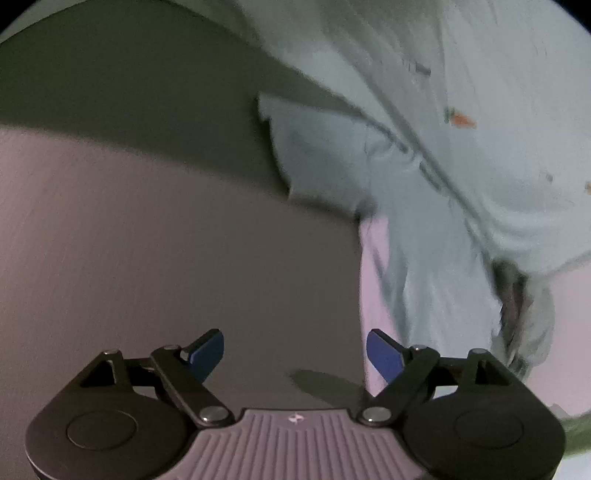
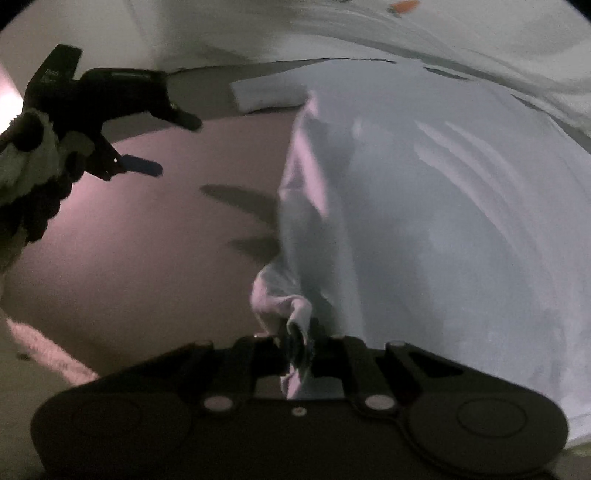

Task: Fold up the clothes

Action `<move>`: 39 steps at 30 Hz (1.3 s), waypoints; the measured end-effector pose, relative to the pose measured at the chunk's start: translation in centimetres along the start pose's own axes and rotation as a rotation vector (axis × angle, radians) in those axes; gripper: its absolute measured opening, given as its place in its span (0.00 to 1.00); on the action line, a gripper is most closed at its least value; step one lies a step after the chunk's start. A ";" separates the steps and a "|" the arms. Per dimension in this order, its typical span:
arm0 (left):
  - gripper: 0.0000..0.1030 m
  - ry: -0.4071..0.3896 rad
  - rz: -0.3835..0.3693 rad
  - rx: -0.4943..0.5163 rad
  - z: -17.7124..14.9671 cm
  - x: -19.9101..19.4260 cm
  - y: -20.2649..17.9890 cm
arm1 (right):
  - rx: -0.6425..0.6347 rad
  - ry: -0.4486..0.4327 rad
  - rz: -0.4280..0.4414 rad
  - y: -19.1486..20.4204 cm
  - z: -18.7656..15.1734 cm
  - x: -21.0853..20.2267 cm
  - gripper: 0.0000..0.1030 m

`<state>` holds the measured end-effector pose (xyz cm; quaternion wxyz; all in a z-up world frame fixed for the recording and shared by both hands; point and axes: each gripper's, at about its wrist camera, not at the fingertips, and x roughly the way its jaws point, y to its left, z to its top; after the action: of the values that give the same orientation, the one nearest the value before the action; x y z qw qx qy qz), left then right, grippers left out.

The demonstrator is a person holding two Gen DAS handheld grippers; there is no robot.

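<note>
A pale blue garment (image 1: pixel 424 166) lies crumpled on the right of the table, one short sleeve (image 1: pixel 314 155) spread toward the left. My left gripper (image 1: pixel 295 354) stands open over bare table, and the garment's near edge hangs just beside its right blue pad (image 1: pixel 384 356); nothing is between the pads. In the right wrist view my right gripper (image 2: pixel 297 347) is shut on a bunched fold of the garment (image 2: pixel 424 221), which rises from the jaws and drapes to the right. The left gripper (image 2: pixel 173 146) shows at upper left, open and apart from the cloth.
The table top (image 1: pixel 147 240) is grey-pink, dim and shadowed at the far side. A whiter cloth with small orange prints (image 2: pixel 461 33) lies beyond the garment. A black-and-white fuzzy sleeve (image 2: pixel 22 158) holds the left gripper. A pale fuzzy strip (image 2: pixel 48 347) lies at the lower left.
</note>
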<state>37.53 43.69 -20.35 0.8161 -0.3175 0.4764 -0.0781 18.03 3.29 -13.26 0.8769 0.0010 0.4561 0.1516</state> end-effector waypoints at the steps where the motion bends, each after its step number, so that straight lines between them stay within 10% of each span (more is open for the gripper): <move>1: 0.85 -0.016 -0.002 -0.003 1.0 0.3 -0.3 | 0.032 -0.004 -0.005 -0.6 0.2 0.0 0.09; 10: 0.85 -0.004 -0.074 -0.180 8.5 6.0 -0.4 | 0.343 0.014 -0.054 -6.3 0.7 1.3 0.12; 27: 0.97 0.027 -0.300 -0.573 11.2 12.6 -0.4 | 0.452 0.034 -0.044 -8.2 2.5 1.6 0.13; 31: 0.70 -0.041 -0.214 -0.639 10.9 12.2 -0.7 | 0.444 0.052 -0.032 -8.1 2.5 1.9 0.13; 34: 0.11 -0.051 -0.084 -0.500 11.4 12.5 -2.3 | 0.439 0.053 -0.018 -8.2 2.7 2.0 0.13; 39: 0.04 -0.070 -0.003 -0.408 11.7 12.9 -3.7 | 0.407 0.053 0.054 -8.5 2.4 1.7 0.13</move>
<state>54.72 40.48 -23.53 0.7507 -0.4796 0.4533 0.0300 23.13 -4.03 -14.43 0.8421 0.1863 0.4999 0.0799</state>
